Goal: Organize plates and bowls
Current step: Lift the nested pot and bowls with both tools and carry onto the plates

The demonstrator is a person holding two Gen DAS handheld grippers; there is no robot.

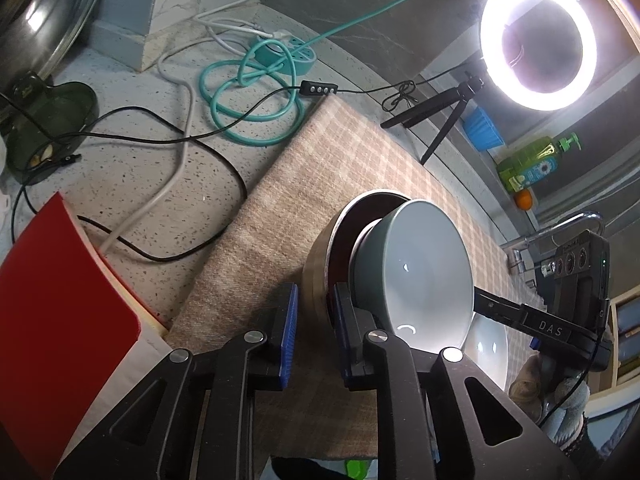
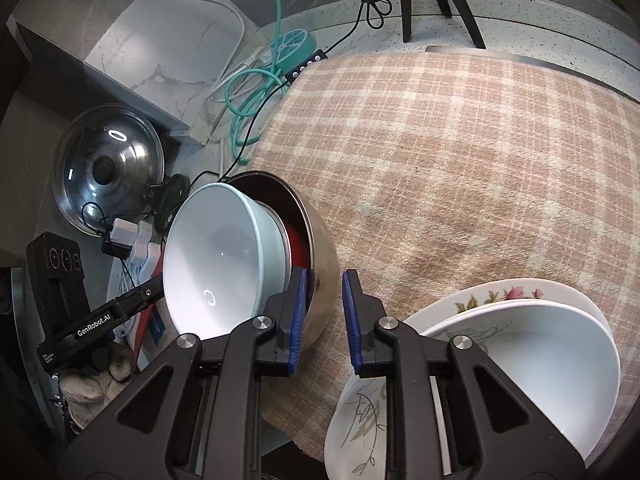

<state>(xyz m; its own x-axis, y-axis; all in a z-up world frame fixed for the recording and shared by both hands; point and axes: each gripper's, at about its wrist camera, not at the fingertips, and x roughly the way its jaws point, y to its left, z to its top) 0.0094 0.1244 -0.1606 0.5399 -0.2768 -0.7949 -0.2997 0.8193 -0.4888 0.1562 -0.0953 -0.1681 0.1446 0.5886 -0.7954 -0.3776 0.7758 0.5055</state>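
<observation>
Both your grippers clamp the rim of the steel bowl at lower centre of each view.

Your left gripper (image 1: pixel 314 336) and right gripper (image 2: pixel 325 316) each pinch the steel bowl's (image 2: pixel 320 240) wall; a red bowl (image 2: pixel 298 248) and a pale bowl (image 2: pixel 212 256) nest tilted inside. The checked cloth (image 2: pixel 460 152) lies bare toward the upper right; stacked plates (image 2: pixel 532 344) crowd the lower right, cables (image 1: pixel 180 136) the upper left.
</observation>
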